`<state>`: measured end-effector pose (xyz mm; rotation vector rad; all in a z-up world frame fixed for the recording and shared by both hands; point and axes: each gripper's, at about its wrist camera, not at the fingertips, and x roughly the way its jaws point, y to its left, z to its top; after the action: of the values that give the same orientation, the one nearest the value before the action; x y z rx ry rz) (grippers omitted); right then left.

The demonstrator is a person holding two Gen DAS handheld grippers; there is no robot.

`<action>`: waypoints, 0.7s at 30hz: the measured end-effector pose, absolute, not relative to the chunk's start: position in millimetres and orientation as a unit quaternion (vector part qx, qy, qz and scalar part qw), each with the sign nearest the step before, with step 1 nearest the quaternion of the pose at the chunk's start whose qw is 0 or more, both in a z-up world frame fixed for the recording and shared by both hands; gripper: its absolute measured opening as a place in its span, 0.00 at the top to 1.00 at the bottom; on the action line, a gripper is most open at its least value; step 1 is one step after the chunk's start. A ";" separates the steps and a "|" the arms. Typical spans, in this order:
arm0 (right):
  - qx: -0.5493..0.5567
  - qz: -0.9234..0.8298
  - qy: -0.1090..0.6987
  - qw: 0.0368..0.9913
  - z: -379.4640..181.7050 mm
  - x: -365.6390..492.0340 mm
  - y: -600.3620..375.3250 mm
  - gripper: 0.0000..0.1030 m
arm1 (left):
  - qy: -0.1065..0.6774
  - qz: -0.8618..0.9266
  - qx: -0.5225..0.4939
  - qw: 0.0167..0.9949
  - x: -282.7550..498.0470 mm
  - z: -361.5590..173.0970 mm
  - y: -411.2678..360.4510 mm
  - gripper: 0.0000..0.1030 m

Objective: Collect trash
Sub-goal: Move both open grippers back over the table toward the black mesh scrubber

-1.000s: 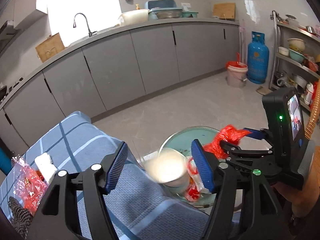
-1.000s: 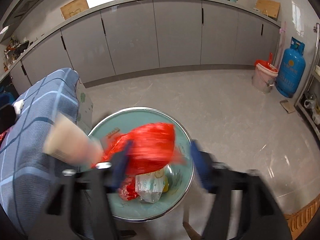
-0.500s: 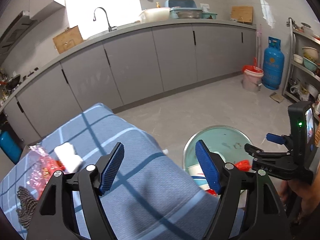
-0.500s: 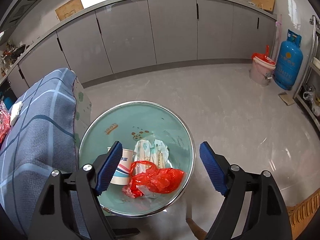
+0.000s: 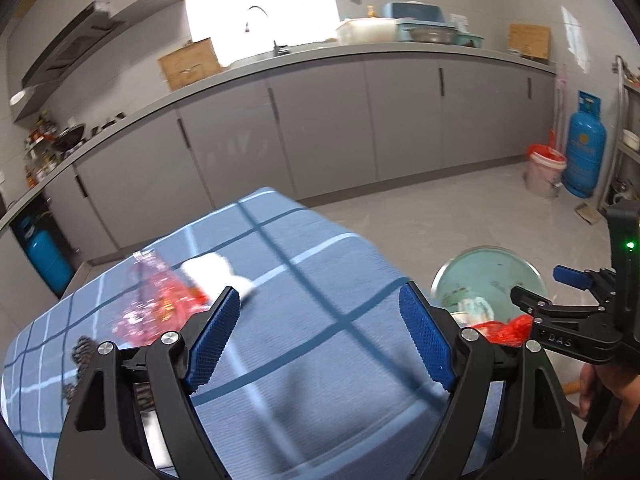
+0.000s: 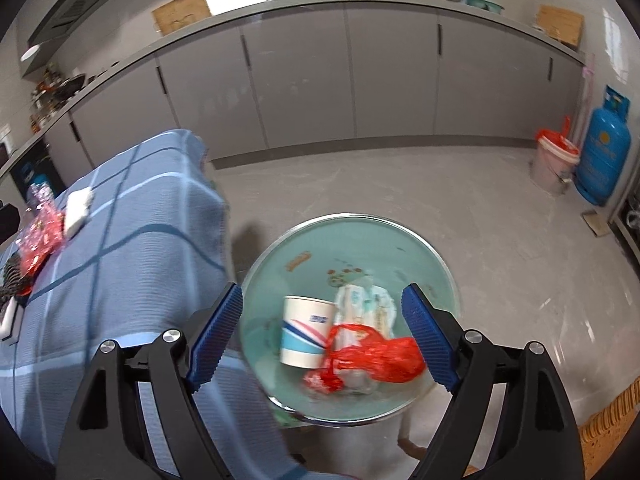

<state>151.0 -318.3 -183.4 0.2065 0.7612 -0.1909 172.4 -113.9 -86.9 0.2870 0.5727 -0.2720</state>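
So both sets of tongs are empty right now. The left tongs point(image 5: 320, 336) are over the surface point(image 5: 304, 360) with the blue checked cloth, jaws spreading apart and nothing between them but cloth underneath. The right tongs point(image 6: 322, 338) hang above the bin point(image 6: 448, 280), a round pale green one with a shiny metal rim sitting on the floor just beside the cloth-covered surface, and those jaws are widening too with nothing pinched in them. Down in the bin there's a paper cup point(image 6: 306, 332) with blue and red stripes lying tilted, a crumpled white wrapper point(image 6: 366, 306) right next to it, and a red plastic bag point(image 6: 380, 356) bunched up in front of both, touching them. Still on the surface, over on the left part of the cloth, is some more trash: a clear crinkly bag with red print point(image 5: 160, 304), a white wad of tissue point(image 5: 212, 274) just beside it, and something dark and patterned point(image 5: 82, 354) near the edge that I can't really make out since that corner is blurry. From the left camera you can also see the right tongs' body off to the side with a little green light on, held by a hand point(image 5: 612, 396) at the bottom right. Background is grey kitchen cabinets point(image 6: 300, 80), a blue gas cylinder point(image 6: 606, 152) and a pinkish bucket point(image 6: 554, 166) next to it.
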 end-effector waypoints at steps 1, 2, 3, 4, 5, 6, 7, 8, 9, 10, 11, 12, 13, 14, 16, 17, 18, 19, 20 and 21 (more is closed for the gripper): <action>0.096 -0.087 0.369 0.920 -180.6 153.2 -310.7 0.20 | 0.280 -0.127 0.138 0.941 172.5 -85.8 -107.5 0.21; 0.094 -0.083 0.369 0.921 -178.9 154.4 -306.6 0.20 | 0.280 -0.118 0.136 0.943 172.4 -84.6 -99.6 0.21; 0.092 -0.079 0.368 0.922 -177.5 155.3 -303.0 0.20 | 0.280 -0.110 0.134 0.944 172.3 -83.8 -92.5 0.21; 0.088 -0.075 0.368 0.923 -175.3 157.0 -297.1 0.20 | 0.282 -0.100 0.132 0.945 172.7 -83.0 -83.5 0.21; 0.086 -0.070 0.367 0.923 -173.3 158.5 -291.4 0.20 | 0.282 -0.093 0.131 0.946 172.9 -82.5 -77.5 0.21; 0.083 -0.066 0.367 0.924 -171.2 159.7 -285.9 0.20 | 0.282 -0.084 0.130 0.947 172.7 -81.7 -70.0 0.21; 0.081 -0.063 0.366 0.925 -169.6 160.4 -281.5 0.20 | 0.282 -0.072 0.130 0.948 172.4 -80.6 -60.3 0.21; 0.078 -0.058 0.365 0.926 -167.5 161.3 -275.9 0.19 | 0.282 -0.065 0.131 0.948 171.8 -79.5 -53.8 0.21; 0.075 -0.053 0.365 0.927 -165.4 162.0 -270.4 0.19 | 0.279 -0.057 0.132 0.949 170.4 -78.0 -45.6 0.21; 0.073 -0.050 0.364 0.927 -163.9 162.6 -266.4 0.19 | 0.275 -0.046 0.135 0.951 168.4 -76.3 -36.7 0.21; 0.070 -0.046 0.362 0.928 -161.3 163.2 -260.4 0.17 | 0.271 -0.028 0.139 0.952 167.0 -74.5 -24.6 0.19; 0.068 -0.043 0.360 0.929 -160.0 162.8 -257.0 0.16 | 0.269 -0.015 0.140 0.953 166.5 -73.7 -13.8 0.16; 0.066 -0.039 0.357 0.931 -157.5 162.8 -251.0 0.15 | 0.270 -0.001 0.142 0.952 166.0 -73.1 -2.3 0.16; 0.064 -0.035 0.356 0.932 -156.2 163.0 -246.7 0.14 | 0.275 0.017 0.142 0.951 165.4 -73.6 12.1 0.16; 0.060 -0.026 0.355 0.932 -155.0 164.3 -236.9 0.14 | 0.290 0.052 0.139 0.946 164.6 -76.2 42.5 0.16; 0.058 -0.022 0.356 0.932 -155.0 165.4 -232.1 0.14 | 0.295 0.064 0.136 0.943 164.4 -77.3 53.3 0.16; 0.056 -0.018 0.357 0.932 -155.3 167.0 -226.5 0.14 | 0.301 0.079 0.132 0.941 164.2 -79.1 66.7 0.16; 0.055 -0.014 0.357 0.932 -155.2 168.4 -222.4 0.14 | 0.306 0.091 0.127 0.939 163.1 -81.1 77.9 0.16; 0.054 -0.010 0.358 0.932 -155.4 169.4 -217.7 0.14 | 0.314 0.104 0.121 0.936 162.8 -83.5 90.4 0.16; 0.053 -0.004 0.358 0.932 -155.4 170.8 -211.1 0.14 | 0.322 0.117 0.115 0.932 163.0 -86.2 101.2 0.16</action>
<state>170.8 -211.1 -155.4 0.1075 0.7322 -0.0074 163.0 101.2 -86.2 0.2347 0.6593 0.2388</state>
